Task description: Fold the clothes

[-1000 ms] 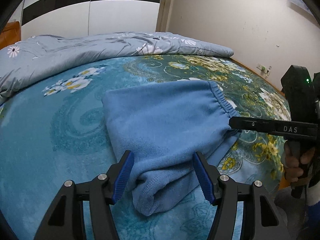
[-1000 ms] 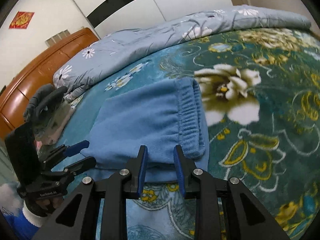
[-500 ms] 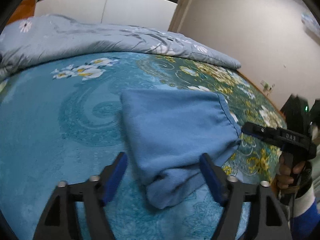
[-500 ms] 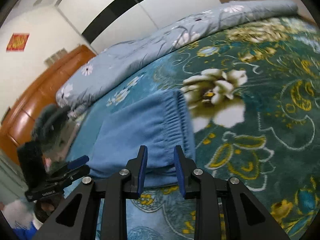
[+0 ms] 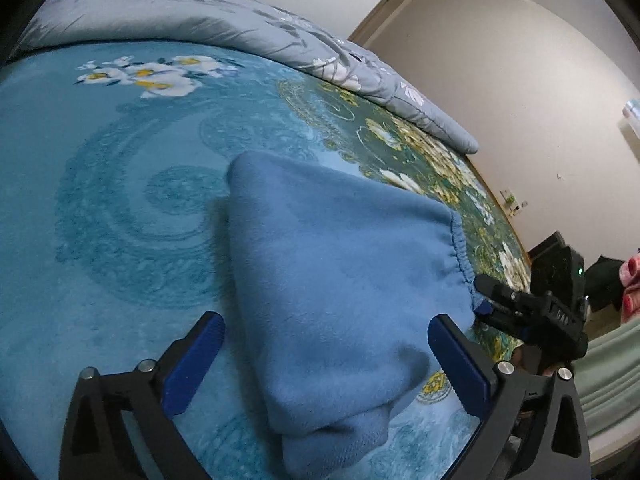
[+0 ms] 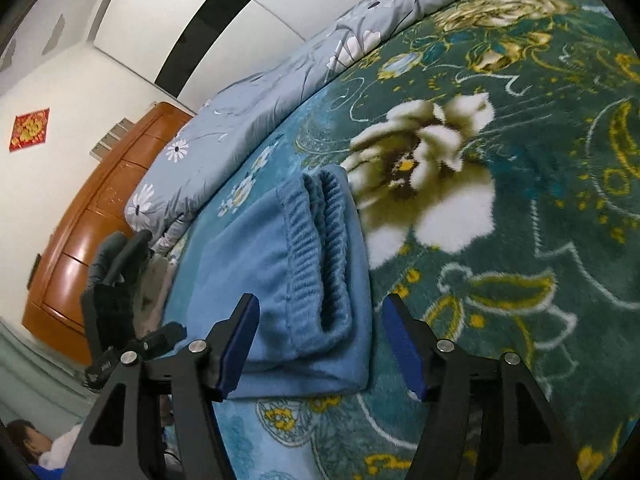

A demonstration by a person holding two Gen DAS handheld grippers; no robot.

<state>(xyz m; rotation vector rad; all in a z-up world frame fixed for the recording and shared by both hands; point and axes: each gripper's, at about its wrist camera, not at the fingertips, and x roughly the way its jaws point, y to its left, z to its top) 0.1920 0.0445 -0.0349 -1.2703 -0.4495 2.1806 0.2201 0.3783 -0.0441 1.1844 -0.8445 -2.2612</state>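
Both your grippers stand wide open, holding nothing: left gripper (image 5: 326, 364) and right gripper (image 6: 320, 346) straddle the folded blue fleece garment (image 5: 344, 280) lying on the teal floral blanket (image 6: 520, 200); beyond, a grey floral quilt (image 5: 200, 12).

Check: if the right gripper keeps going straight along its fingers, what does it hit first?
Likely the folded blue pants: their waistband end lies between the open right gripper fingers, resting on the bedspread. Depth is uncertain.
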